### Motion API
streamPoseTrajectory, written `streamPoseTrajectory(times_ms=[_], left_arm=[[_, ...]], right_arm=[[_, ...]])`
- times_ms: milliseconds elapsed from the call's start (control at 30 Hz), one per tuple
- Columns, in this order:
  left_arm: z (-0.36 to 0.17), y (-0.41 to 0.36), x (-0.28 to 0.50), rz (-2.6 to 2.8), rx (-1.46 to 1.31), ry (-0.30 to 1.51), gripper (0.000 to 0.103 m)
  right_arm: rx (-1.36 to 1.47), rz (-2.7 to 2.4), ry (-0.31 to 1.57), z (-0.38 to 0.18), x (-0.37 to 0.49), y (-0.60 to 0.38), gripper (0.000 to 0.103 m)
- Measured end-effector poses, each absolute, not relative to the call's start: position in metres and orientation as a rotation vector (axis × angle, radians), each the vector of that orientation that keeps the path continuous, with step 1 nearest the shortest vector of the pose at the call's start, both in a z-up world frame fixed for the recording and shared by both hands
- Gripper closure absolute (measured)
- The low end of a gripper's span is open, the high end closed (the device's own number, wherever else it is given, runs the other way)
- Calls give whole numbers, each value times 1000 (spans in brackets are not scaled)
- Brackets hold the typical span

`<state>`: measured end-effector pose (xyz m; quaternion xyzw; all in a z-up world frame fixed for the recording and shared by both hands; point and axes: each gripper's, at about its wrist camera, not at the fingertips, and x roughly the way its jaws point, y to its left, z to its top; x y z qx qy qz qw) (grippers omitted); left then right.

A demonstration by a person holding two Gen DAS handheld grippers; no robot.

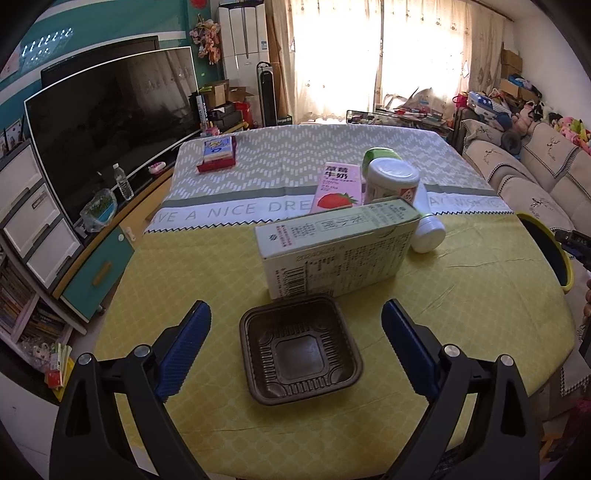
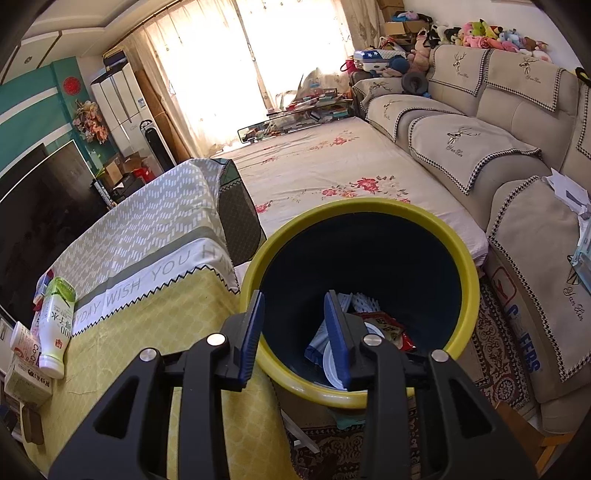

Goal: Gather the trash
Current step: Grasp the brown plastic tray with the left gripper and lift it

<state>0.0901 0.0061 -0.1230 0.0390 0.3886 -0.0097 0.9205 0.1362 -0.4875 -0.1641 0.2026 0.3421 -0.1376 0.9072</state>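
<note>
While our left gripper (image 1: 295,350) stands wide open and empty, we see the dark brown square plastic tray (image 1: 300,349) flat between its jaws, low centre; the right gripper (image 2: 295,332), part-open, holds nothing.

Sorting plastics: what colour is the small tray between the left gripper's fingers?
Dark brown tray, clearest in the left wrist view.

Big curved TV (image 1: 110,122) off to the left, water bottle (image 1: 124,182) standing in front of it. Sofa (image 2: 517,147) w/ plush toys (image 2: 491,35) along its back, floral bed (image 2: 332,177) beside it.
</note>
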Motion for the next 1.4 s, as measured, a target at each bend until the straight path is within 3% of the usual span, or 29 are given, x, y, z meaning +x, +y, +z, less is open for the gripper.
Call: streamPoseTrajectory(times_ms=[767, 867, 1000, 1400], left_arm=[[-162, 10, 110, 46, -1, 909, 8], [-164, 10, 110, 41, 7, 905, 13], [-165, 11, 111, 25, -8, 912, 31], [-144, -2, 94, -56, 37, 857, 31]], right_arm=[[410, -251, 726, -169, 141, -480, 69], [410, -250, 725, -168, 141, -480, 69], [408, -247, 726, -169, 141, -479, 69], [413, -236, 713, -166, 136, -477, 69]])
